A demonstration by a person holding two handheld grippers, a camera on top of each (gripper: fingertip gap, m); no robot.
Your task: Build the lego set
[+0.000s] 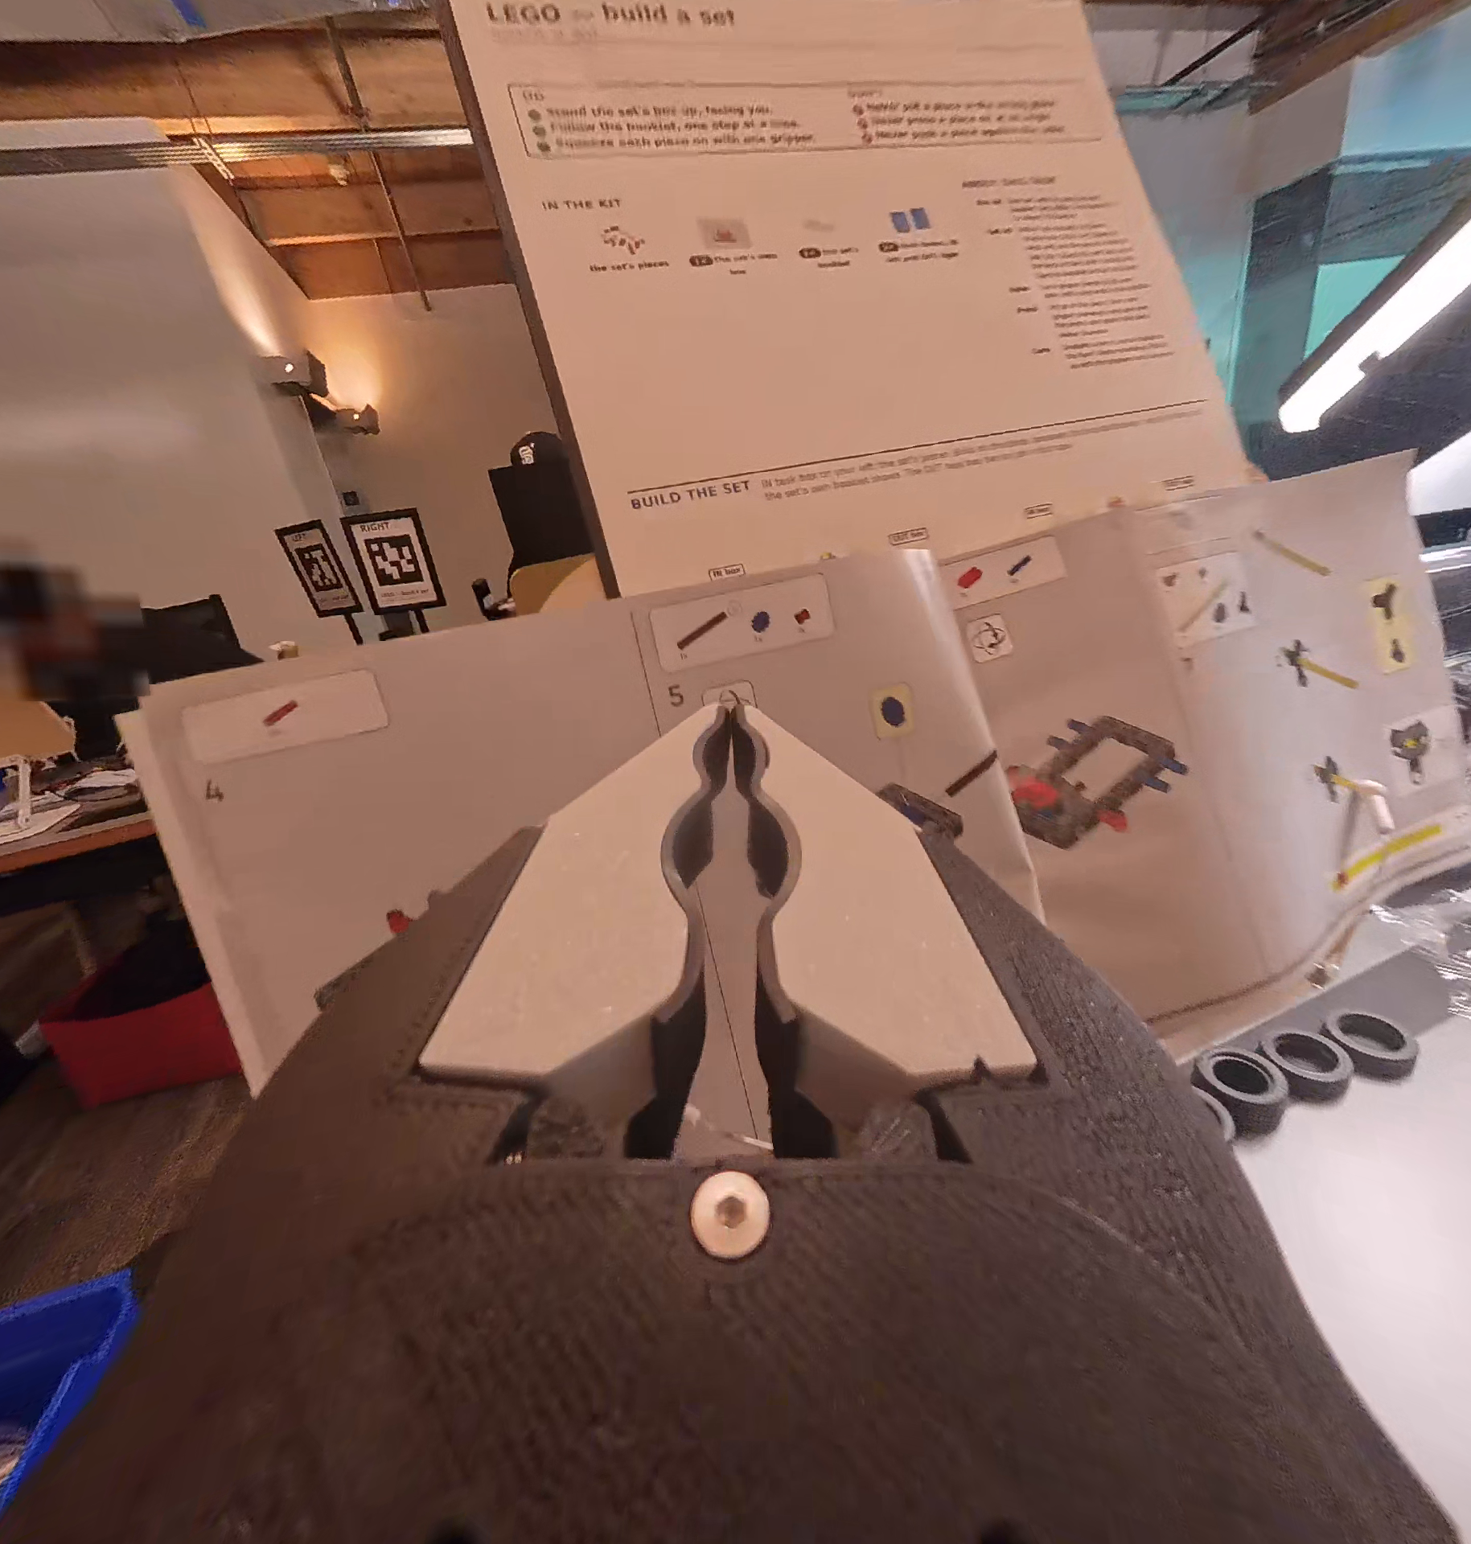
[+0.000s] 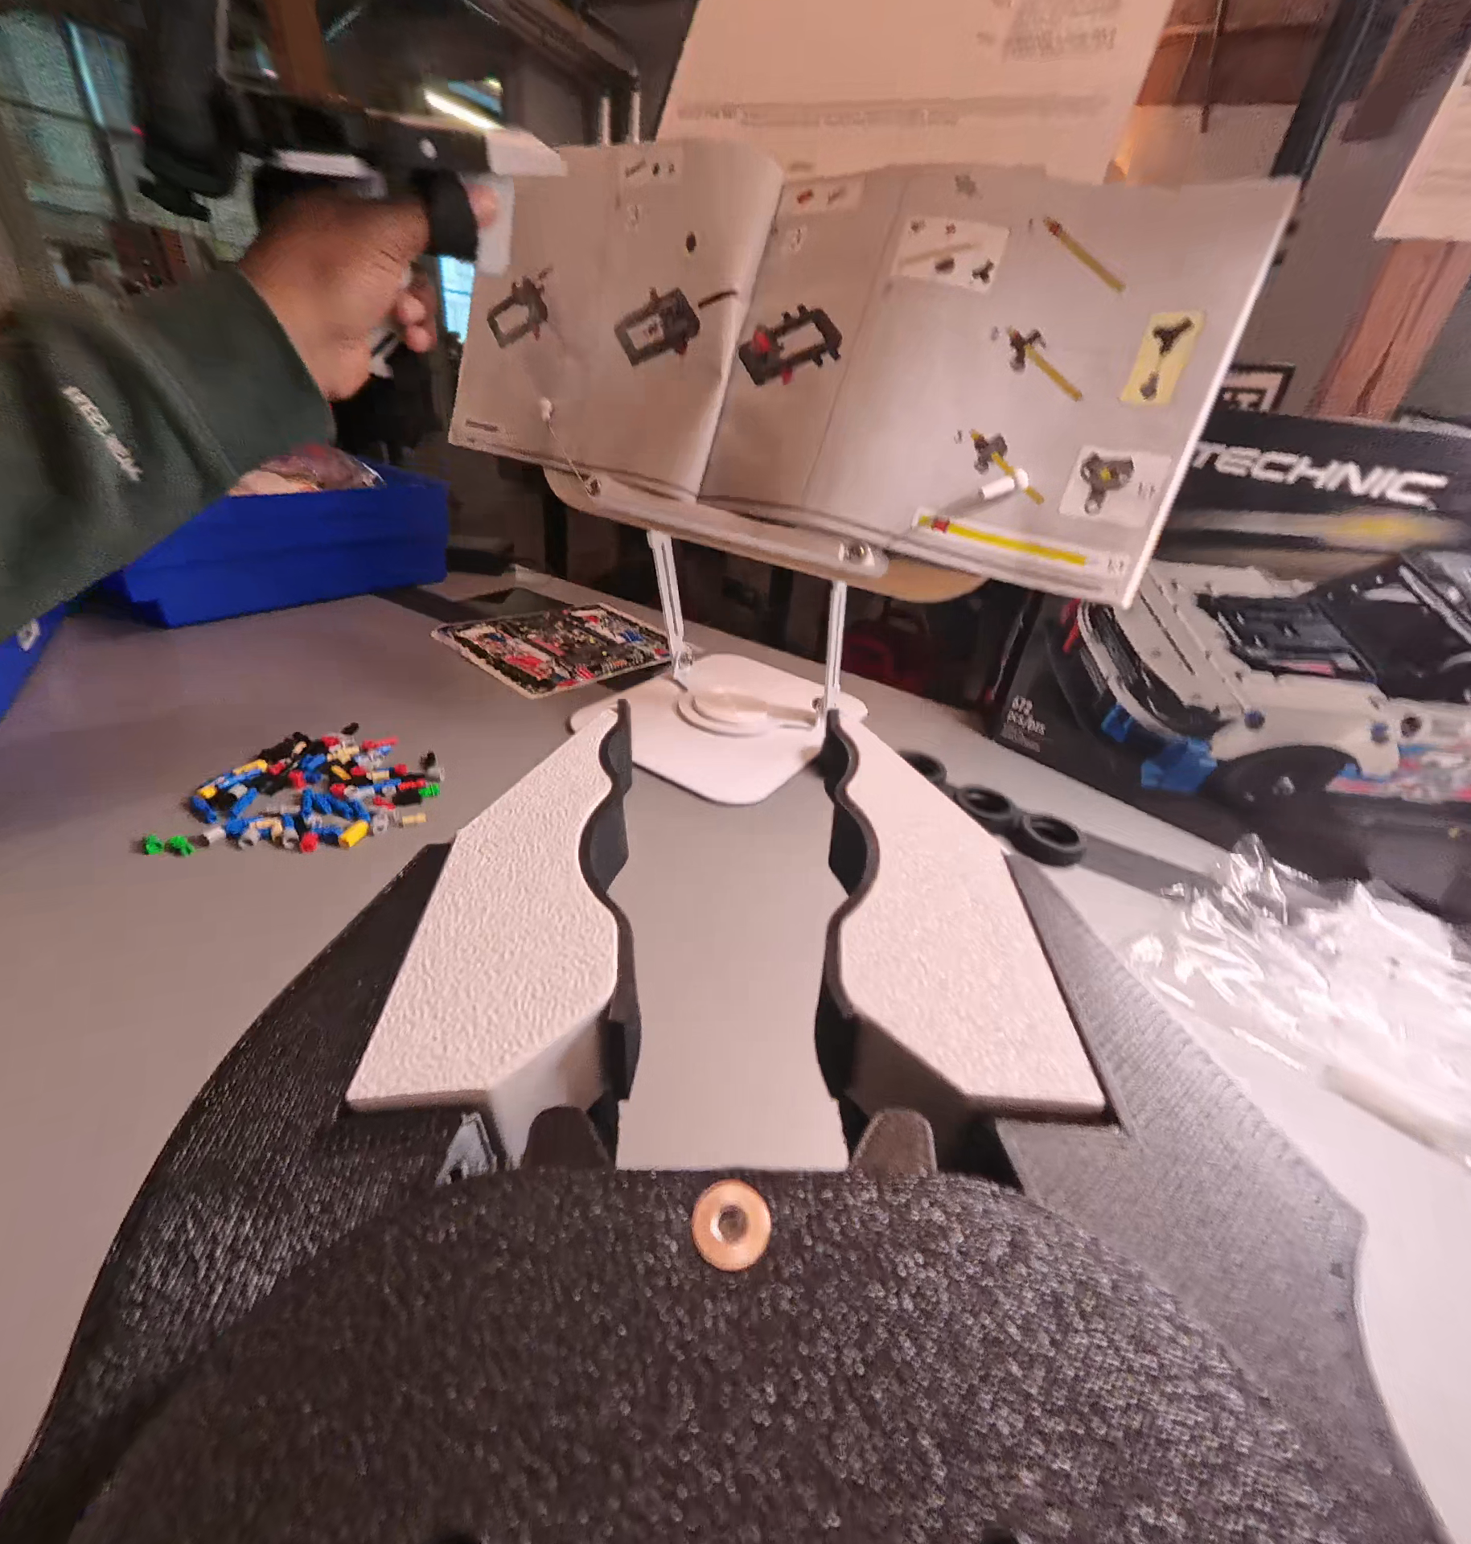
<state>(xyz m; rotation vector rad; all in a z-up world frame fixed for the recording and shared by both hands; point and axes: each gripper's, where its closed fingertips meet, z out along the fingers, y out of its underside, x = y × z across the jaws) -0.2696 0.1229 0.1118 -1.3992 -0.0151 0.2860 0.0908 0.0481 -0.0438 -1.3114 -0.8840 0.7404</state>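
Note:
My left gripper (image 1: 730, 712) is raised in front of the open instruction booklet (image 1: 464, 794), its tips pressed together at the page marked 5. A thin page edge seems to run between its fingers. It also shows in the right wrist view (image 2: 498, 167), held by a hand (image 2: 339, 276) at the upper left corner of the booklet (image 2: 882, 334). My right gripper (image 2: 727, 718) is open and empty, low over the grey table (image 2: 130, 1003), pointing at the stand's white base (image 2: 740, 773). A pile of small coloured Lego pieces (image 2: 297, 794) lies left of it.
Three black tyres (image 2: 999, 810) lie right of the stand, also in the left wrist view (image 1: 1308, 1061). The set's box (image 2: 1300, 668) stands at the back right. Crumpled clear plastic (image 2: 1342, 986) lies at the right. A sticker sheet (image 2: 556, 647) and blue bins (image 2: 280, 543) sit at the left. About 40 cm separates my left fingertips from my right.

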